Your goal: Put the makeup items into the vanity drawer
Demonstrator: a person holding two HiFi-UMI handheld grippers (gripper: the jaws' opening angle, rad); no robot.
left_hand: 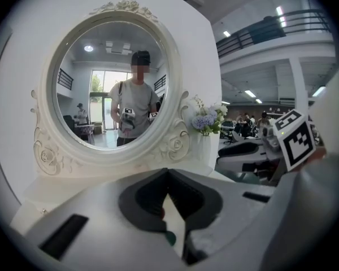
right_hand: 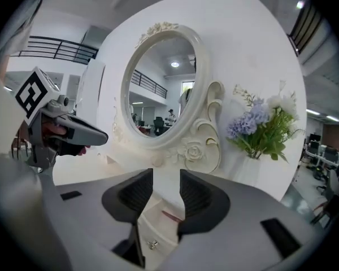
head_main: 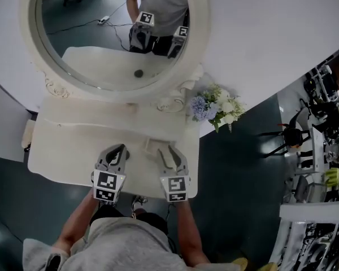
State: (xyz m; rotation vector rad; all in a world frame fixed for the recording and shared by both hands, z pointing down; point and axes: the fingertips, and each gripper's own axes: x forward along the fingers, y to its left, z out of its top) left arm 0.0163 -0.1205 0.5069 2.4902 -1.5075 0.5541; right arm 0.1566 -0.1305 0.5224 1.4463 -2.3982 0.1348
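My left gripper (head_main: 120,149) hovers over the front of the cream vanity table (head_main: 62,151), and in its own view the left gripper (left_hand: 167,174) has its tips meeting, with nothing visible between them. My right gripper (head_main: 165,149) is beside it, over the table's right part. In the right gripper view the right gripper (right_hand: 166,179) is open. Through the gap I see a small cream drawer (right_hand: 150,230) with a metal knob (right_hand: 152,244). A thin pink-red item (right_hand: 172,214) lies in or on it; I cannot tell which.
The oval mirror (head_main: 113,33) in its carved frame stands at the back of the table and reflects the person and both grippers. A vase of white and lilac flowers (head_main: 214,106) stands at the back right corner. Dark floor surrounds the table; office chairs and desks are at the right.
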